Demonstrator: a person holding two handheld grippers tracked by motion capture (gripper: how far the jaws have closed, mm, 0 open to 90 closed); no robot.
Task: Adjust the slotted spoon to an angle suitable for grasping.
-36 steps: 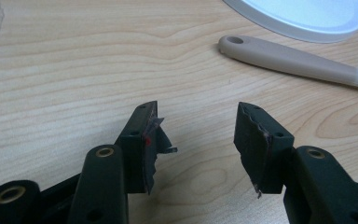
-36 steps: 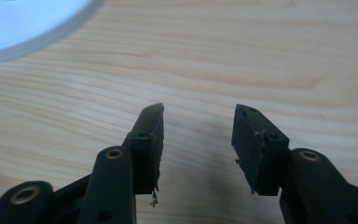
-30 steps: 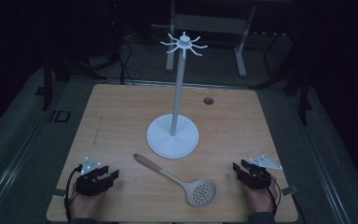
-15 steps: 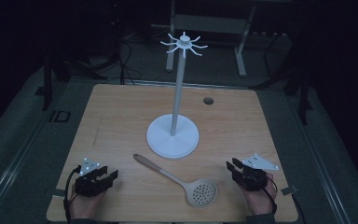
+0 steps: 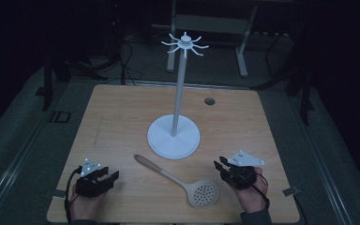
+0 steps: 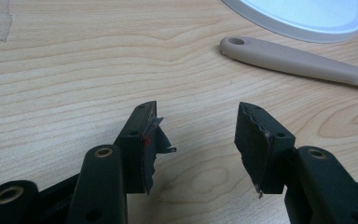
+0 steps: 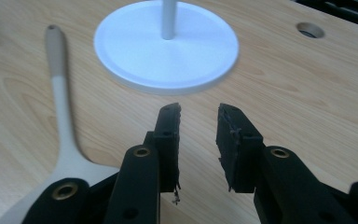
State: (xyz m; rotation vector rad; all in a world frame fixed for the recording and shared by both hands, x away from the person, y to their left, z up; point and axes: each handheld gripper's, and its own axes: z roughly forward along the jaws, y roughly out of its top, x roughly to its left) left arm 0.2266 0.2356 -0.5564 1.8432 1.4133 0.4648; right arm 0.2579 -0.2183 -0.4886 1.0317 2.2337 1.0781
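Note:
A beige slotted spoon lies flat near the table's front edge, its handle pointing toward the back left. Behind it stands a white hook stand with a round base and a tall pole. My left gripper rests at the front left, open, with bare wood between its jaws. My right gripper hovers just right of the spoon's perforated head. Its jaws have just been closing to a narrow gap, and nothing is between them.
A wooden table carries everything. A round cable hole sits at the back right of the top. Dark floor, cables and a metal frame surround the table.
My right gripper has lifted and shifted left toward the spoon's head, and its jaws have narrowed. The left gripper, spoon and stand have stayed put.

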